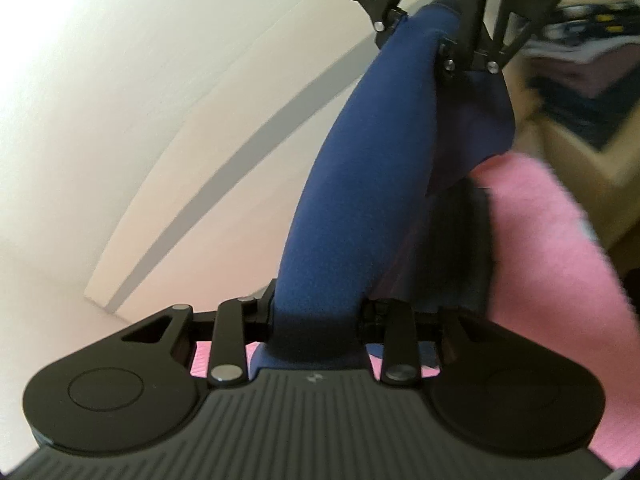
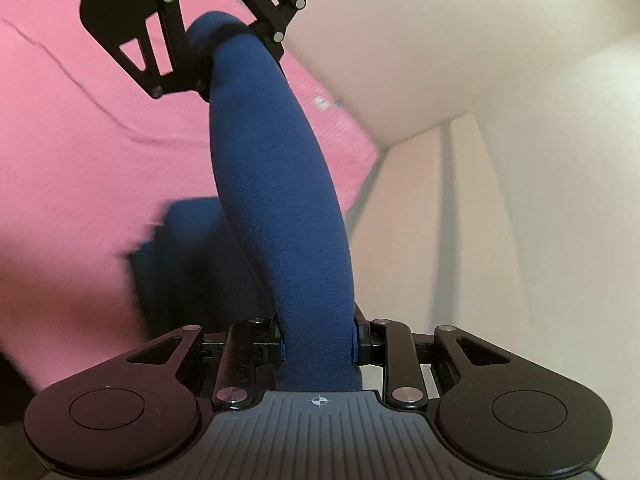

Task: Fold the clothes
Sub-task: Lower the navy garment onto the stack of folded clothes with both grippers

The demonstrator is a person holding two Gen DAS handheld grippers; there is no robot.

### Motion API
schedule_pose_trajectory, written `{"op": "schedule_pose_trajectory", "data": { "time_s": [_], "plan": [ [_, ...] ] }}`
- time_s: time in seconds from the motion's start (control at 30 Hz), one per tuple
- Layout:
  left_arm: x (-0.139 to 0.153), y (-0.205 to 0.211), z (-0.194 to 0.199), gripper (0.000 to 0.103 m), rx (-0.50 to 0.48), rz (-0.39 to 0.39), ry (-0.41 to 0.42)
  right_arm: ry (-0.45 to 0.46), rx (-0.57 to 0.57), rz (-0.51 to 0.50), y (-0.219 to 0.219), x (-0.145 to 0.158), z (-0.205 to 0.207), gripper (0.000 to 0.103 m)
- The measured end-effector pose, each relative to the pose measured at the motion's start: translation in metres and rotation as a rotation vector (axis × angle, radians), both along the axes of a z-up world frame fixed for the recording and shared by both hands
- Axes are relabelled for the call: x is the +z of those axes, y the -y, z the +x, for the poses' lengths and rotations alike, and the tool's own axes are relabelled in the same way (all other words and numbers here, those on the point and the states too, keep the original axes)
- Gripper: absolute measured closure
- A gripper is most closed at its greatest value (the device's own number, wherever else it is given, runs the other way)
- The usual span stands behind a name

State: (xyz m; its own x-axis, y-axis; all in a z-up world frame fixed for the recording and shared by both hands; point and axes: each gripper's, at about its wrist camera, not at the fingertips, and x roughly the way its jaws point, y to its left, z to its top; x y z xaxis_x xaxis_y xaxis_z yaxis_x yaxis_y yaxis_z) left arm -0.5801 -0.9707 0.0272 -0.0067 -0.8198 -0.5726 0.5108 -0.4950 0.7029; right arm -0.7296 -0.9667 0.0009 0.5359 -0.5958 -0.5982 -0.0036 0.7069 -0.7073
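A navy blue fleece garment (image 1: pixel 360 160) is bunched into a thick roll and stretched between both grippers above a pink cover (image 1: pixel 540 240). In the left wrist view my left gripper (image 1: pixel 316 320) is shut on one end of it, and my right gripper (image 1: pixel 452 52) grips the far end at the top. From the right wrist camera the garment (image 2: pixel 272 160) runs from my right gripper (image 2: pixel 318 340), shut on it, up to my left gripper (image 2: pixel 208 60). More dark cloth (image 2: pixel 188 248) hangs or lies below the roll; blur hides which.
The pink cover (image 2: pixel 80 140) spreads under the grippers. A cream wall (image 1: pixel 120 80) with a grey strip stands beside it. A tan box-like edge (image 1: pixel 580 152) and stacked clutter (image 1: pixel 592 40) sit beyond the cover's far side.
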Motion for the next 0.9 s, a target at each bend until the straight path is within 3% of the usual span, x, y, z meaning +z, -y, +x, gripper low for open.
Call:
{"op": "schedule_pose_trajectory", "data": {
  "time_s": [0.07, 0.13, 0.2, 0.3, 0.37, 0.4, 0.47, 0.7, 0.9],
  "plan": [
    [-0.007, 0.035, -0.007, 0.073, 0.039, -0.071, 0.053, 0.033, 0.027, -0.081, 0.033, -0.008, 0.007, 0.077],
    [-0.021, 0.063, -0.014, 0.073, 0.076, -0.134, 0.102, 0.073, 0.024, -0.078, 0.053, -0.035, 0.007, 0.077],
    [-0.049, 0.083, -0.018, 0.073, 0.113, -0.141, 0.113, 0.085, 0.018, -0.049, 0.069, -0.074, 0.007, 0.077],
    [-0.126, 0.098, -0.028, 0.071, 0.107, -0.019, 0.163, -0.027, 0.011, 0.071, 0.079, -0.149, 0.009, 0.077],
    [-0.178, 0.097, -0.035, 0.069, 0.084, 0.08, 0.213, -0.075, 0.014, 0.097, 0.07, -0.182, 0.006, 0.073],
    [-0.199, 0.096, -0.039, 0.069, 0.074, 0.113, 0.236, -0.064, 0.011, 0.087, 0.064, -0.187, 0.002, 0.071],
    [-0.219, 0.087, -0.041, 0.067, 0.066, 0.093, 0.271, -0.032, 0.0, 0.08, 0.057, -0.186, -0.005, 0.069],
    [-0.201, 0.069, -0.031, 0.061, 0.081, 0.051, 0.203, -0.074, -0.004, 0.109, 0.068, -0.165, -0.021, 0.069],
    [-0.2, 0.068, -0.017, 0.067, 0.072, 0.029, 0.169, -0.06, -0.057, 0.125, 0.081, -0.135, 0.0, 0.074]
  ]
}}
